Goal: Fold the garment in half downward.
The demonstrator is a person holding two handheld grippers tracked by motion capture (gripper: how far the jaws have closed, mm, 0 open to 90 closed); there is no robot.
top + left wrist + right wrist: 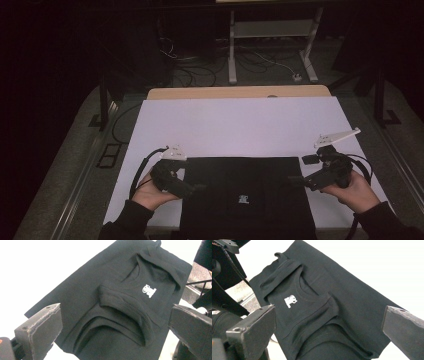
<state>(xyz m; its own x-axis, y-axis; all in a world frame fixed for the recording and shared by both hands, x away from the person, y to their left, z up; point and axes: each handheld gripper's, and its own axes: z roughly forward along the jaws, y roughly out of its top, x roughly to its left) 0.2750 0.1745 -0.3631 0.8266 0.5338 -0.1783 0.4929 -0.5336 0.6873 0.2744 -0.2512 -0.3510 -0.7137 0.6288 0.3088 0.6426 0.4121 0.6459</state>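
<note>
High view: black shirt [247,197] folded flat on white sheet [240,125] over bench [240,92], near front edge, small white logo [243,199] facing up. Left tongs [197,188] at shirt's left edge, right tongs [295,181] at its right edge, shirt between them. Left gripper view: jaws spread wide, gripping nothing, shirt [120,305] beyond and between them. Right gripper view: jaws likewise wide apart, empty, shirt [322,307] lying between.
</note>
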